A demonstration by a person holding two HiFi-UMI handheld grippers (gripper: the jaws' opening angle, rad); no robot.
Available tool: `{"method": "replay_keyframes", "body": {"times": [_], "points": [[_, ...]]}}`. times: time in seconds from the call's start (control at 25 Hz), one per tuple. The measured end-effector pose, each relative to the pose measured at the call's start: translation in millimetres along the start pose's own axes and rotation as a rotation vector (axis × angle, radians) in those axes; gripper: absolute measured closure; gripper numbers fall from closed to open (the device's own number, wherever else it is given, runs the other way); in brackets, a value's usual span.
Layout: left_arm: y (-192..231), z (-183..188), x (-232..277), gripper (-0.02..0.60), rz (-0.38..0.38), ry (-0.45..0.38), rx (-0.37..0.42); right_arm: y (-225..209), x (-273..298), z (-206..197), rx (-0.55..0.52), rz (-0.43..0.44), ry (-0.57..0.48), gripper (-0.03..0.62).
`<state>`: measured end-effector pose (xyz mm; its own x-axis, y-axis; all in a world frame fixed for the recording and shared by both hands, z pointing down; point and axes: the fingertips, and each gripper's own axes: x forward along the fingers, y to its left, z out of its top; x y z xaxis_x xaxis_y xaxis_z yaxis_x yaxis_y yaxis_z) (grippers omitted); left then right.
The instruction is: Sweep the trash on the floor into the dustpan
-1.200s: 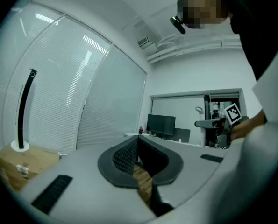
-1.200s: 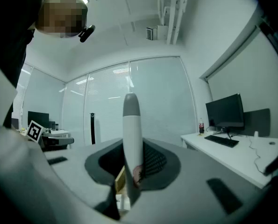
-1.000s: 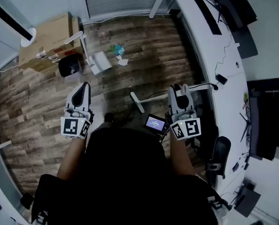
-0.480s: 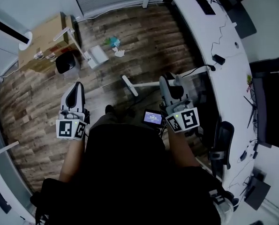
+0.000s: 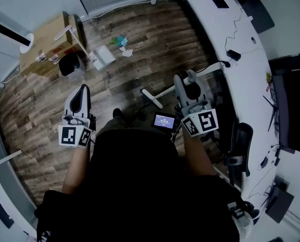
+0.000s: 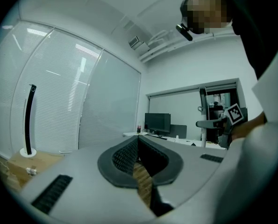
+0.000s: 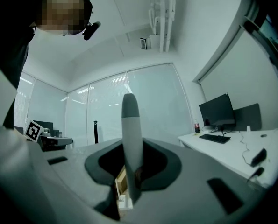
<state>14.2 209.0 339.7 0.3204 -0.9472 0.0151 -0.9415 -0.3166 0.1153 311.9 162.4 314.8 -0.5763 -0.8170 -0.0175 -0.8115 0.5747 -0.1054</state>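
Note:
The trash point(image 5: 121, 44), a small heap of green and white scraps, lies on the wood floor at the top of the head view. A white dustpan point(image 5: 103, 57) with a long handle stands just left of it. My right gripper point(image 5: 184, 80) is shut on the white broom handle point(image 5: 210, 69), and the broom's head point(image 5: 151, 98) rests on the floor left of the gripper. In the right gripper view the handle point(image 7: 131, 139) rises upright between the jaws. My left gripper point(image 5: 81, 91) is shut and holds nothing; its pads point(image 6: 129, 155) meet, with only a slit of floor showing between them.
A black bin point(image 5: 69, 64) and a cardboard box point(image 5: 45, 43) stand left of the dustpan. A long white desk point(image 5: 240, 34) with cables curves along the right, with an office chair point(image 5: 238, 150) beside it. A small lit screen point(image 5: 164, 121) hangs at the person's front.
The trash, dustpan and box have slid up and left in the head view. Both grippers moved with the person. The right one kept hold of the broom, whose head shifted slightly.

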Motion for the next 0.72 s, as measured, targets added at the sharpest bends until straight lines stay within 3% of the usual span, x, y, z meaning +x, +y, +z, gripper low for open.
{"method": "replay_keyframes", "body": {"times": [0.72], "points": [[-30.5,-16.0,-10.1,0.586,-0.048,0.074,0.009,-16.5,-37.1,-18.9,0.055,-0.017,0.038,0.514]]}}
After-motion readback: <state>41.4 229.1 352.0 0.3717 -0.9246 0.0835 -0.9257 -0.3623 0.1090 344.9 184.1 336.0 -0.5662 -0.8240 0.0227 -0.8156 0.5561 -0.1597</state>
